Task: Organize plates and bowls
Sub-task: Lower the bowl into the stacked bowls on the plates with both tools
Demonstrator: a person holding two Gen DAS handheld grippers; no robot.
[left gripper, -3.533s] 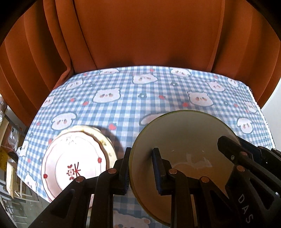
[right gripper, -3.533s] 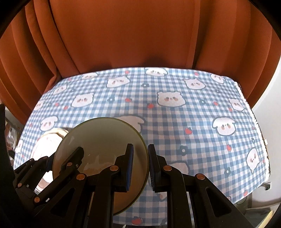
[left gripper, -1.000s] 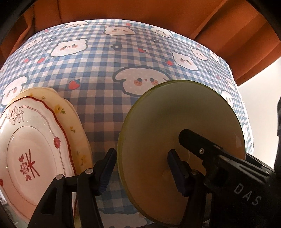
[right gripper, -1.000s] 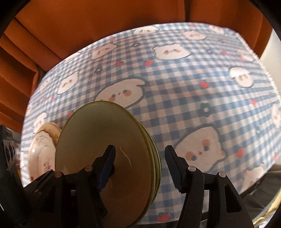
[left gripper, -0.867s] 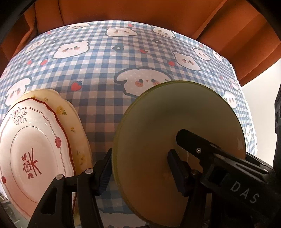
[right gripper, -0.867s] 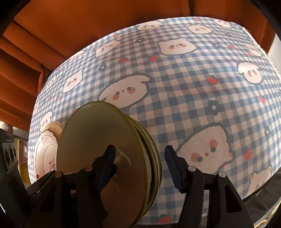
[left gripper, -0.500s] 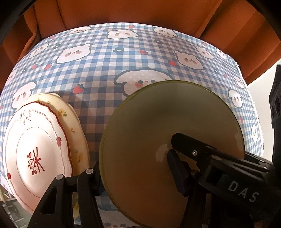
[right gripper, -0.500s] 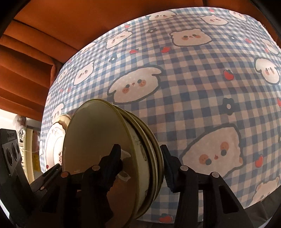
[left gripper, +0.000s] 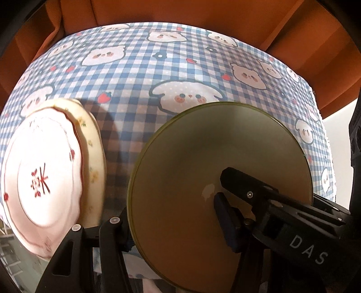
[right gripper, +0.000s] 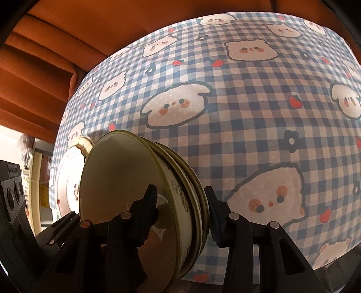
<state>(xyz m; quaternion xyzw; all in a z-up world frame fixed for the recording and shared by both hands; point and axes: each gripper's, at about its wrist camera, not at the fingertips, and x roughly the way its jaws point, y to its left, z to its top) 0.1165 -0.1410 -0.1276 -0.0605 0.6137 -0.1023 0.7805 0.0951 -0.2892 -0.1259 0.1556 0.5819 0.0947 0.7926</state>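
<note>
A stack of olive-green bowls (left gripper: pixel 214 146) sits near the table's front edge, tilted in the right wrist view (right gripper: pixel 117 175). My right gripper (right gripper: pixel 180 207) is shut on the stack's right rim, with one finger inside the top bowl and one against the outer wall. One of its fingers (left gripper: pixel 248 187) reaches into the bowl in the left wrist view. My left gripper (left gripper: pixel 173 220) straddles the left rim with its jaws wide; one finger is inside and the other is half hidden behind the rim. I see no pad pressing there. Two white decorated plates (left gripper: pixel 45 175) lie stacked to the left.
A blue checked tablecloth (right gripper: pixel 248 112) with bear prints covers the table. Orange curtains (left gripper: pixel 180 11) hang close behind it. The plates (right gripper: pixel 70 175) nearly touch the bowls. The table's front edge is right below both grippers.
My right gripper's jaws have closed onto the bowl stack's rim. The stack has tipped and slid left, and now covers the left gripper's outer finger.
</note>
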